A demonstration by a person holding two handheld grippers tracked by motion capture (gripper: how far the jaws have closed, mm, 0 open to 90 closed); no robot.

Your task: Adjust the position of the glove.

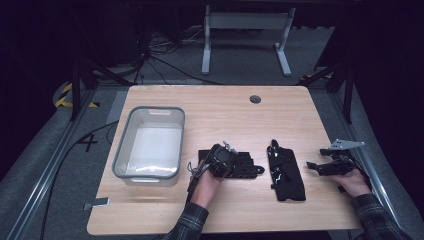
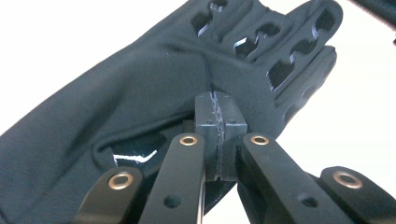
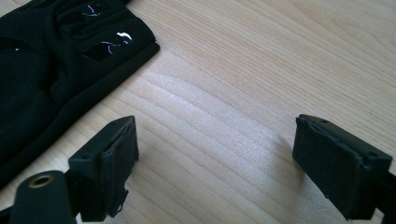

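Observation:
Two black gloves lie on the wooden table (image 1: 225,115). The left glove (image 1: 248,168) is in front of the person's left hand, and my left gripper (image 1: 231,166) is shut on it. In the left gripper view the pads (image 2: 208,123) meet on a pinched fold of that glove (image 2: 140,84), whose padded fingers point away. The other glove (image 1: 286,174) lies flat at centre right. My right gripper (image 1: 316,167) rests to its right, open. In the right gripper view the right gripper (image 3: 224,154) has bare wood between its pads, with that glove (image 3: 46,56) at upper left.
A translucent grey bin (image 1: 150,144) stands on the table's left part, its long side running away from the person. A round cable hole (image 1: 255,99) sits near the far edge. Beyond the table is a dark floor with cables and a white desk frame (image 1: 245,35).

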